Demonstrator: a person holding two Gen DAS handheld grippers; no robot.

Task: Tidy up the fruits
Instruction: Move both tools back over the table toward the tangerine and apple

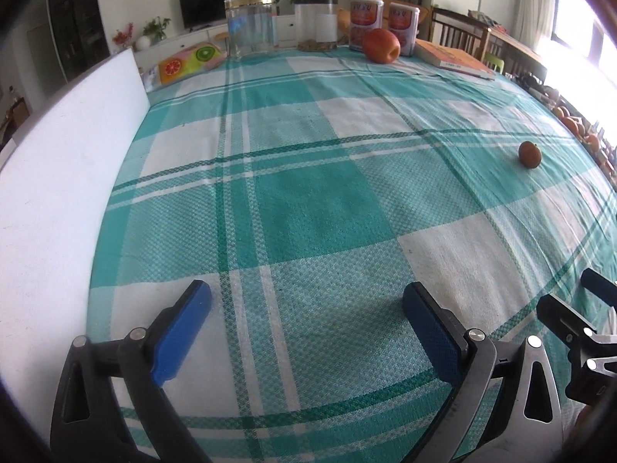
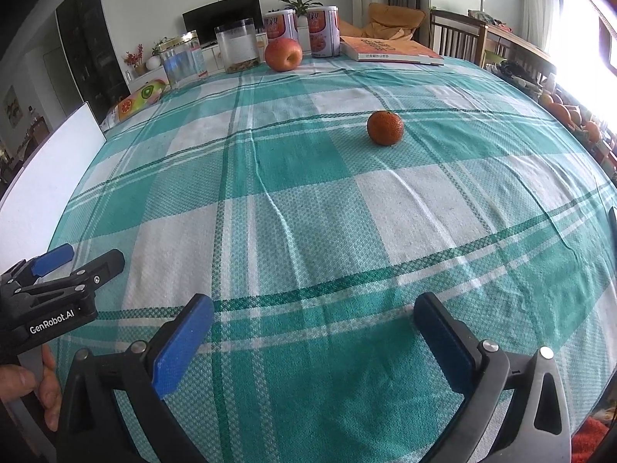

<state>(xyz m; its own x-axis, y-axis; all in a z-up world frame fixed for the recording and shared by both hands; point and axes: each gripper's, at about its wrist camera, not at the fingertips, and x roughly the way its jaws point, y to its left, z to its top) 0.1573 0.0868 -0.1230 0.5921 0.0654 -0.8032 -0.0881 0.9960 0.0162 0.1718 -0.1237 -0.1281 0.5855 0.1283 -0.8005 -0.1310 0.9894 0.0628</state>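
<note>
A small orange tangerine (image 2: 385, 128) lies on the green checked tablecloth (image 2: 293, 177), ahead and slightly right of my right gripper (image 2: 313, 310), which is open and empty. The tangerine also shows in the left wrist view (image 1: 529, 154), far right. A red apple (image 2: 283, 54) sits at the table's far edge; it also shows in the left wrist view (image 1: 381, 46). My left gripper (image 1: 307, 298) is open and empty, low over the cloth near the front. In the right wrist view the left gripper (image 2: 86, 260) appears at lower left.
At the far edge stand a clear jar with a gold lid (image 1: 250, 25), another clear jar (image 1: 317, 23), two red-labelled cans (image 1: 383, 25) and a book (image 1: 455, 58). A white board (image 1: 58, 162) stands along the left side. A fruit-print pouch (image 1: 189, 59) lies at far left.
</note>
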